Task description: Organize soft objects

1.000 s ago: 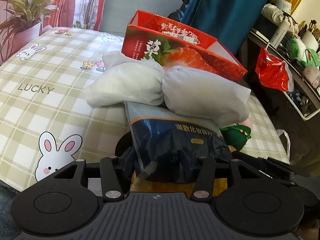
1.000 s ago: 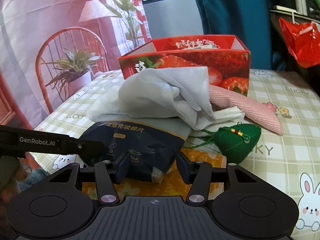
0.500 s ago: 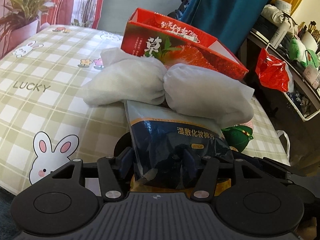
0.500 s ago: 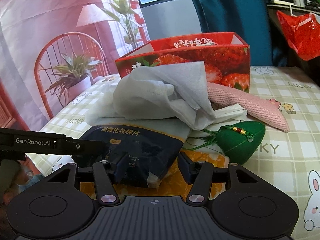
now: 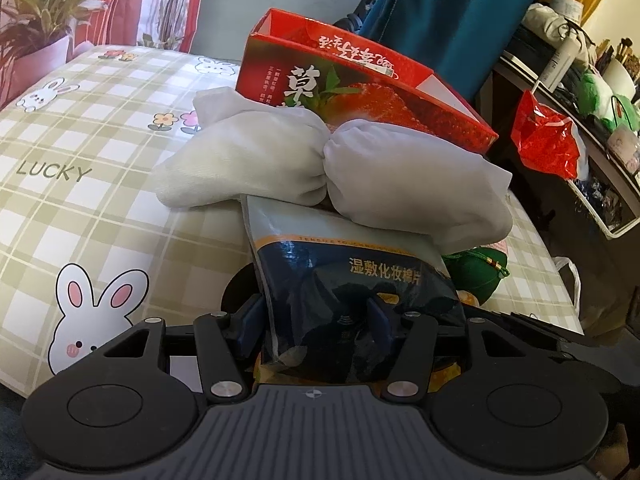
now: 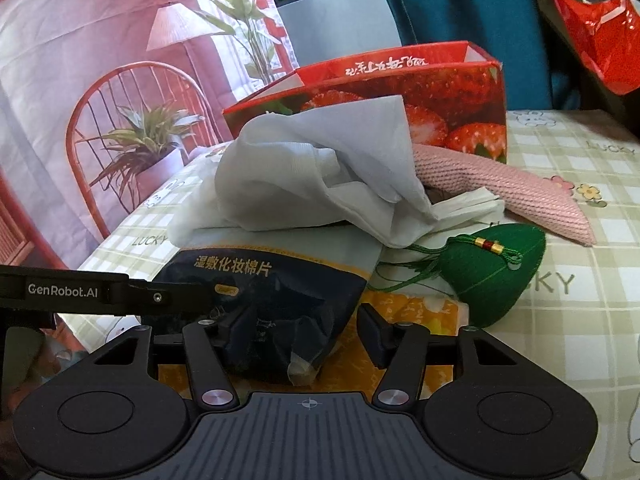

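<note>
We see the left gripper [image 5: 312, 322] closing on the near end of the dark blue packet [image 5: 352, 280], which lies under the white cloth bundle [image 5: 320, 160] before the red box [image 5: 360, 80]. Our right gripper [image 6: 298, 330] is spread around the same packet [image 6: 276, 296], its right finger clear of it.

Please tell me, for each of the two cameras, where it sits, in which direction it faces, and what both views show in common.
Left wrist: on the left hand-held gripper, facing forward and downward at the dark blue cotton pad bag between its fingers; no hand visible.
Right wrist: on the right hand-held gripper, facing the same bag from its other side; the left gripper's body shows at left.
Shared: the bag, white cloth bundle, strawberry box, green pouch.
</note>
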### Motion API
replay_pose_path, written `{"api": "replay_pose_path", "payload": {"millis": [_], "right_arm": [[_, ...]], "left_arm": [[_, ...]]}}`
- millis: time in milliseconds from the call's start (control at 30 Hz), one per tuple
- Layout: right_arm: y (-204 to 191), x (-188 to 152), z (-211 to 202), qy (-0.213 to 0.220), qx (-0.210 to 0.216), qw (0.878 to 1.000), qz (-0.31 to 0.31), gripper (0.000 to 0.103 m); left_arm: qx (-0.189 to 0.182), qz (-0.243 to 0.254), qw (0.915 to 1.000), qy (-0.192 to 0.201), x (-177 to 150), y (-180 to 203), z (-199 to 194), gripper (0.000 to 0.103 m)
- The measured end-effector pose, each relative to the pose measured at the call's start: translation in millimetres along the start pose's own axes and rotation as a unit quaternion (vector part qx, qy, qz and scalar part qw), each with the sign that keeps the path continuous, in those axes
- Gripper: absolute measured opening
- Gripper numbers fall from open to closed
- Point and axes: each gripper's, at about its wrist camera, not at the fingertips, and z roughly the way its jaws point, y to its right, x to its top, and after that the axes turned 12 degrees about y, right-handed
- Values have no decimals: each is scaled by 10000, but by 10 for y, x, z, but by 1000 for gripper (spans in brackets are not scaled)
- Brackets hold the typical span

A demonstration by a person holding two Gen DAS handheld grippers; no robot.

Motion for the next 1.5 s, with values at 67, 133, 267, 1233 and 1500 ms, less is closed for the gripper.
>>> {"api": "replay_pose_path", "payload": {"millis": [67,133,267,1233,1500], "right_arm": [[18,1,35,-39,35,9999,87,54],[18,8,59,-59,106,9998,144,53],[-82,30,19,27,197,9997,-118,48],[-165,105,-139,195,252,9987,-395,42],[-45,131,29,86,29,9992,-396,41]], "left_arm": [[24,151,9999,36,-4,42,-14,54],[26,223,9997,64,3,59,-34,53],[5,245,9996,130,24,67,-75,52],[-6,373,9992,138,39,96,-115,51],[-57,268,9996,-89,143,83,165,51]]}}
